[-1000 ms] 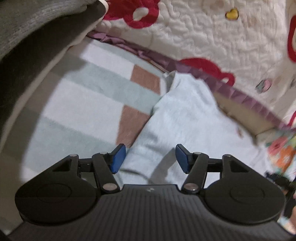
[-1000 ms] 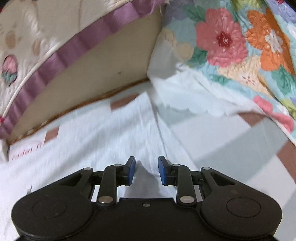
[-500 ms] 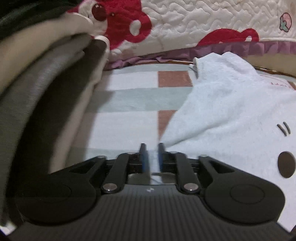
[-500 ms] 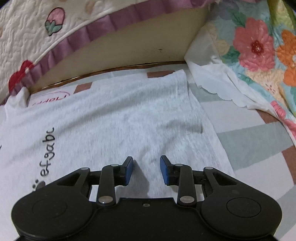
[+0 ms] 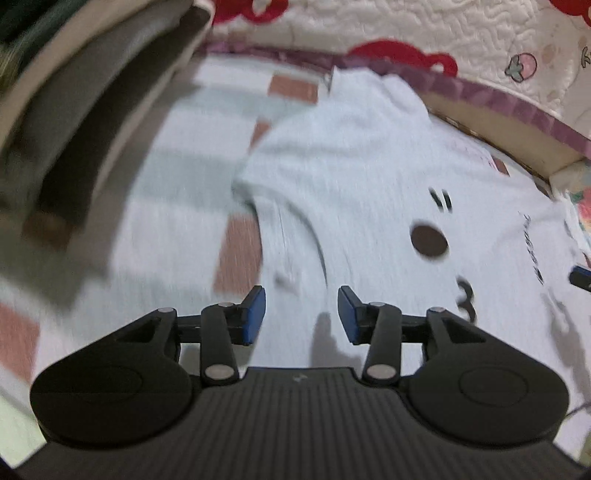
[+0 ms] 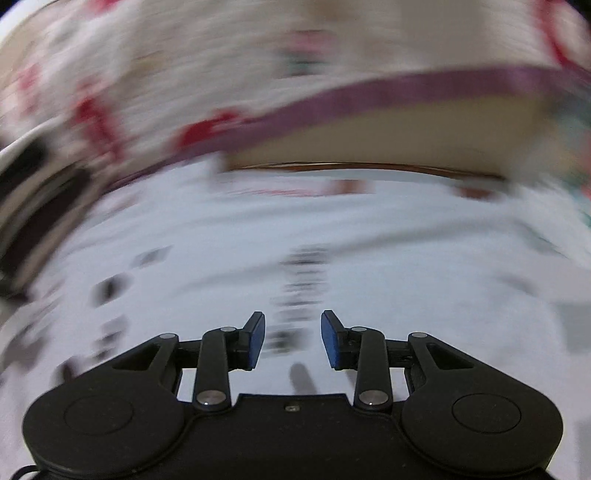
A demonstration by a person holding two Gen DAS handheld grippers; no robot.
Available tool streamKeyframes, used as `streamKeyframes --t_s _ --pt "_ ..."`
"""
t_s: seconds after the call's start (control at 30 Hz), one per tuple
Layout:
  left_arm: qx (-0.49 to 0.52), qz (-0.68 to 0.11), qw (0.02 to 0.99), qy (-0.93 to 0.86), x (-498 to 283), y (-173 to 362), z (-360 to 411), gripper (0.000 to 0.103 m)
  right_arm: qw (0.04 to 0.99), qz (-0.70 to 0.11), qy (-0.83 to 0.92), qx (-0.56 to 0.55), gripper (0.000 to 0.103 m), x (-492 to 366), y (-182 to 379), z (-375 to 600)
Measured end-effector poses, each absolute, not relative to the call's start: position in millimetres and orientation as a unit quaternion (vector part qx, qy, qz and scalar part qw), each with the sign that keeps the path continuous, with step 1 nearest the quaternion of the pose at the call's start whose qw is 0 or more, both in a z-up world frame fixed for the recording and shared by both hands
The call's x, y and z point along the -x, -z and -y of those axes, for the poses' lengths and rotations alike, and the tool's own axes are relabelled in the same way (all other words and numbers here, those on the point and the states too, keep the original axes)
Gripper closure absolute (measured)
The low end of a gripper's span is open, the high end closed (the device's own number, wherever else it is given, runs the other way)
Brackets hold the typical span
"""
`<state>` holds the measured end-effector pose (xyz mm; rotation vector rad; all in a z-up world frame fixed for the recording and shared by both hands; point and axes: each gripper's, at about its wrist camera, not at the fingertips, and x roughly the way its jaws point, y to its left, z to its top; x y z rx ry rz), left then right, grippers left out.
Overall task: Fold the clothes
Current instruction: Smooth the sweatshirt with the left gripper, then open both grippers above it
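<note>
Checked bedsheet (image 5: 177,206); both grippers (image 5: 301,314) (image 6: 291,339) spread above white shirt (image 5: 351,177).

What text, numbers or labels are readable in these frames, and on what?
"3": dark print on the white T-shirt, left wrist view, near its lower right; the shape is blurred, so read it with caution.
Line of dark lettering along the shirt's right side: blurred, unreadable.
Faint red print near the shirt's far edge: too blurred to read.
Right wrist view: dark print on the shirt, motion-smeared, unreadable.
Quilt: pictures only, no text.
</note>
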<state>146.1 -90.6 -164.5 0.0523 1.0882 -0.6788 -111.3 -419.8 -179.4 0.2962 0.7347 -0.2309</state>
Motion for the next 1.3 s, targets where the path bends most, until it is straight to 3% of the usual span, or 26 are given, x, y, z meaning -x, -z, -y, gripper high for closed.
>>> streamKeyframes --t_s 0.3,0.57,0.73,1.03,1.07,1.1,1.13,1.3 --pt "-0.011 -0.542 0.791 0.284 -112.3 180.9 45.9 0.044 0.906 -0.392 -0.146 -0.065 0.056 60.0 158.8 256.3" --pt "0.049 -0.572 0.771 0.277 -115.7 188.5 25.4 0.038 0.798 -0.48 -0.361 0.04 0.056 72.7 180.2 131.4" --pt "0.063 -0.587 0.762 0.266 -123.8 197.6 22.7 0.038 0.763 -0.503 -0.39 0.111 0.055 85.4 184.3 116.3" --pt "0.05 -0.589 0.761 0.268 -124.8 199.3 28.7 0.037 0.755 -0.522 -0.375 0.134 0.046 89.8 185.8 129.8" --pt "0.05 -0.589 0.761 0.267 -124.7 199.2 28.7 0.037 0.756 -0.517 -0.377 0.142 0.059 92.7 185.2 126.3" --pt "0.051 -0.589 0.762 0.267 -124.5 199.0 28.7 0.037 0.757 -0.512 -0.378 0.149 0.087 95.6 184.7 122.8" --pt "0.051 -0.587 0.763 0.266 -124.1 198.4 28.3 0.037 0.757 -0.508 -0.379 0.156 0.095 98.1 183.4 120.1" --pt "0.066 -0.568 0.772 0.277 -121.2 189.8 25.6 0.037 0.821 -0.457 -0.335 0.073 0.095 91.6 145.9 148.5"
